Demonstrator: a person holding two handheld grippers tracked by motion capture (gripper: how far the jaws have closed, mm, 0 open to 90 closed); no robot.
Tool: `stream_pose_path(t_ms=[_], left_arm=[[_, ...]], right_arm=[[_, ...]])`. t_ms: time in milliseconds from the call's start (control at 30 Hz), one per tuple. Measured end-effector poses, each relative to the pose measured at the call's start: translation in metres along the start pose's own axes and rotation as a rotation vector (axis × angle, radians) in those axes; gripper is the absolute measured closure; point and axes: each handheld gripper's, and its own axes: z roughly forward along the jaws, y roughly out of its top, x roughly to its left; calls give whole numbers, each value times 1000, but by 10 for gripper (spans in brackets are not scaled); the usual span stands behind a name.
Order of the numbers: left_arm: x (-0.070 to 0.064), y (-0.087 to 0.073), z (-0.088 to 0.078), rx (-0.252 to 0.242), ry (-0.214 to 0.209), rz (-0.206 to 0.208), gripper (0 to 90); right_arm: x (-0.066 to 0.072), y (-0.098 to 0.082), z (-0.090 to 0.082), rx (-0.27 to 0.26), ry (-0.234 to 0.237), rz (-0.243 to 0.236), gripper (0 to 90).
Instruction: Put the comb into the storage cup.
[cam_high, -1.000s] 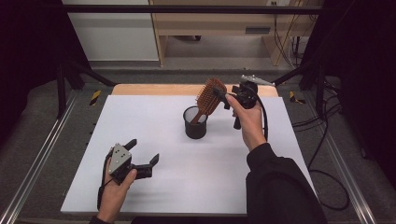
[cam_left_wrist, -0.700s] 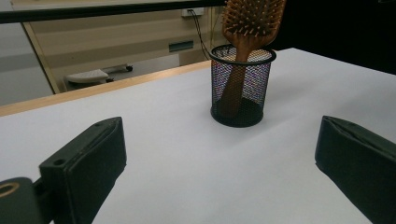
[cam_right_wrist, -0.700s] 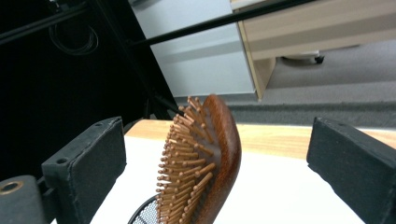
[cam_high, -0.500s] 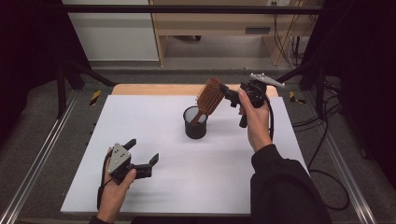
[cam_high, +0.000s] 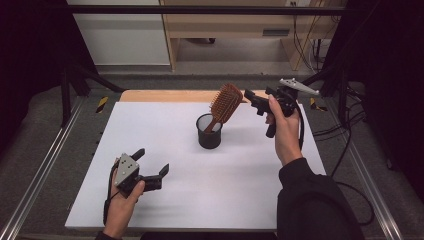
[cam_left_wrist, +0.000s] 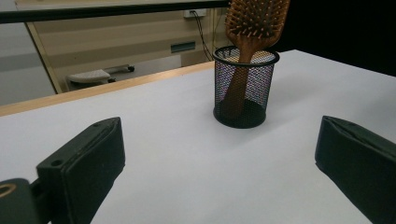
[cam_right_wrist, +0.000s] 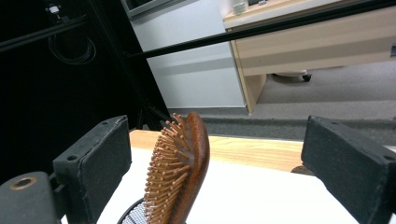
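Right gripper (cam_high: 253, 102) gapes wide just beside the hairbrush (cam_high: 225, 103) leaning in the mesh cup (cam_high: 209, 134).

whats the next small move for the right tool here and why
Probably draw the right tool back a little farther from the hairbrush. Its jaws stand wide open, apart from the brush head, and the brush already rests handle-down in the mesh cup, leaning on the rim, so nothing seems left to hold.
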Motion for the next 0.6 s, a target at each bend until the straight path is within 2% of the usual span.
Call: stream_pose_path(t_ms=[200, 333, 600], left_arm=[[2, -1, -1, 0, 8, -5, 17], [4, -1, -3, -5, 16, -11, 18], [13, 0, -8, -19, 36, -31, 17]], right_arm=[[-4, 5, -14, -28, 4, -17, 66], [-6, 7, -23, -62, -11, -53, 42], [-9, 6, -42, -99, -54, -132, 26]])
